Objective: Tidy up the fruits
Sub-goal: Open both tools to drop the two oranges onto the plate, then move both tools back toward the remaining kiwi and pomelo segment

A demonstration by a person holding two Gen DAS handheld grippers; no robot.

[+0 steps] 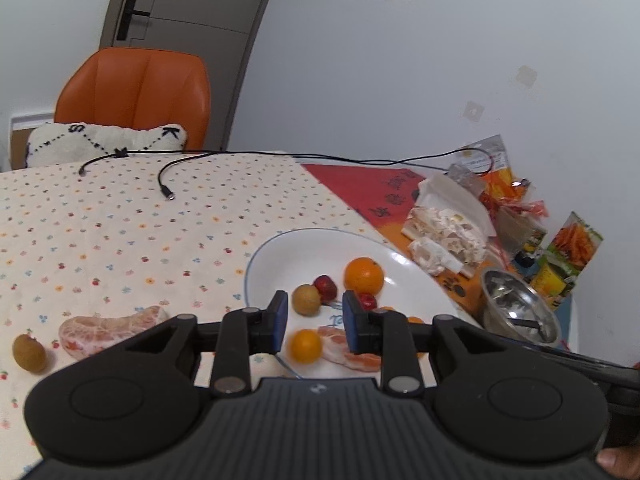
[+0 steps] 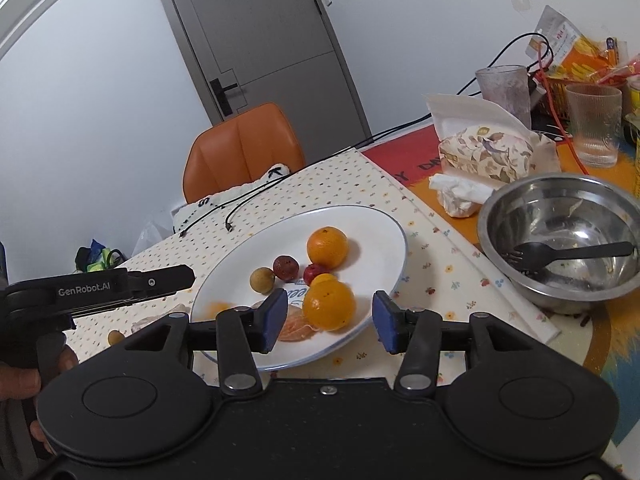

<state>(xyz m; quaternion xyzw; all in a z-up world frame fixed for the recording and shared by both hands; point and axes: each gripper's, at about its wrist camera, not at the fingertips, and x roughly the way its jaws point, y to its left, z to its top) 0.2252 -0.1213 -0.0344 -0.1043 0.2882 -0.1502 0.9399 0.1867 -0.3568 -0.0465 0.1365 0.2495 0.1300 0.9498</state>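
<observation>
A white plate [image 1: 304,256] [image 2: 372,236] on the dotted tablecloth holds a big orange [image 1: 364,275] [image 2: 327,246], a second big orange [image 2: 329,304], two red fruits [image 1: 325,286] [image 2: 285,267], a longan [image 1: 306,300] [image 2: 262,280] and a peeled pomelo segment [image 1: 348,350] [image 2: 296,326]. My left gripper [image 1: 315,322] [image 2: 188,276] is open over the plate's near-left rim, with a small blurred orange [image 1: 306,345] just under its gap. Above the near rim my right gripper [image 2: 330,320] is open, the second big orange lying beyond its fingers. Another pomelo segment [image 1: 112,330] and a longan [image 1: 29,353] [image 2: 115,336] lie on the cloth to the left.
A steel bowl [image 2: 560,280] [image 1: 520,308] with a black spork stands right of the plate. Behind it are a tissue box [image 2: 484,152], two glasses [image 2: 594,124] and snack packets [image 1: 572,252]. Black cables [image 1: 168,192] lie across the far cloth, and an orange chair [image 1: 136,92] stands beyond.
</observation>
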